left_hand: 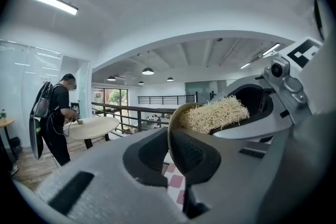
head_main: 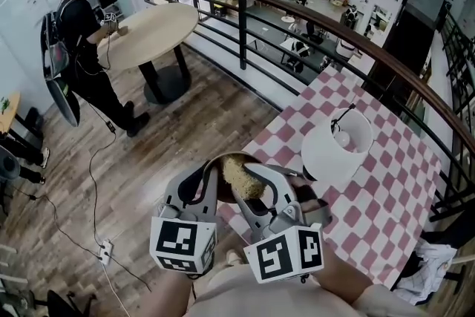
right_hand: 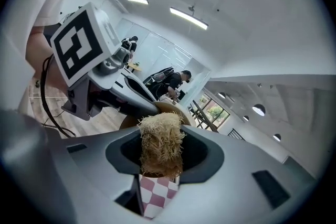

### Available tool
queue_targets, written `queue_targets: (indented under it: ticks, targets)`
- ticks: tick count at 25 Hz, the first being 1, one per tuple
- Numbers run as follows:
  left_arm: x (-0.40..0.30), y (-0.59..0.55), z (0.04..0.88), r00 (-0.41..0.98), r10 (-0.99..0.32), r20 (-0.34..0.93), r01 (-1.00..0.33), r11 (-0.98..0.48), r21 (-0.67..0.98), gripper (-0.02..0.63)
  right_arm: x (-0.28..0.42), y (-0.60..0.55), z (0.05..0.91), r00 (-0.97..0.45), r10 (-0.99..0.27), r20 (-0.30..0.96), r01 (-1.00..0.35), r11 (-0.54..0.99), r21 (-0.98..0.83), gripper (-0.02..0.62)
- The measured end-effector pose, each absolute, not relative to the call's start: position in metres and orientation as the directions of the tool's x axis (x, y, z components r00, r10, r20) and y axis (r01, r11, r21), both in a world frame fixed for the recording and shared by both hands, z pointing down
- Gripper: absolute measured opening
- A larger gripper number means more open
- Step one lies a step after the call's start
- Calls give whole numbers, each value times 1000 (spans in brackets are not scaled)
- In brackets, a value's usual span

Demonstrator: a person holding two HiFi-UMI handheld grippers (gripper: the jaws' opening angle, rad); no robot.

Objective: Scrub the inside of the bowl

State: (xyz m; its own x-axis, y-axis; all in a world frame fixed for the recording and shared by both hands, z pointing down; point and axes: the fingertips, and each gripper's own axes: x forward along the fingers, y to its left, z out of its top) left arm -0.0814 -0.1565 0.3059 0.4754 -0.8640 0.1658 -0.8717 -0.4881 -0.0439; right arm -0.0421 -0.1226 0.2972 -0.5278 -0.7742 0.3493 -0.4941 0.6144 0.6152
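Left gripper [head_main: 210,178] is fully closed on the bowl's rim, the thin wall pinched between its jaws (clear in the left gripper view [left_hand: 170,147]). Bowl [head_main: 226,159] sits lower centre of the head view, lifted off the checked tabletop [head_main: 386,182] by its left edge and tipped on its side, opening toward the right gripper [head_main: 256,185]. The right gripper is clamped on a straw-coloured fibrous scrubber [right_hand: 160,139], pads squeezing it mid-body, and the scrubber's far end is inside the bowl [right_hand: 176,108] against the inner wall. The white lamp [head_main: 334,152] stands on the tabletop to the right of centre, apart from both grippers.
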Motion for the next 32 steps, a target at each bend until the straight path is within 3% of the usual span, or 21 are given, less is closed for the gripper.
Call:
queue_targets:
  ticks: [17,23,32]
  targets:
    - [-92,-158,307,455,-874,171,-886,-464,-14,21,-62,-98,315,-644,-618,451,-401,775,488,152]
    - [-101,-158,308,437,-881,181,-894,-448,-20,20,-60,-92,285,-711,-582,395,-398,796,456,152]
    - [-86,-150,327,433,-853,290,-833,-502,-234,21,-61,-113,247,-750,-596,286,-445,775,448,153]
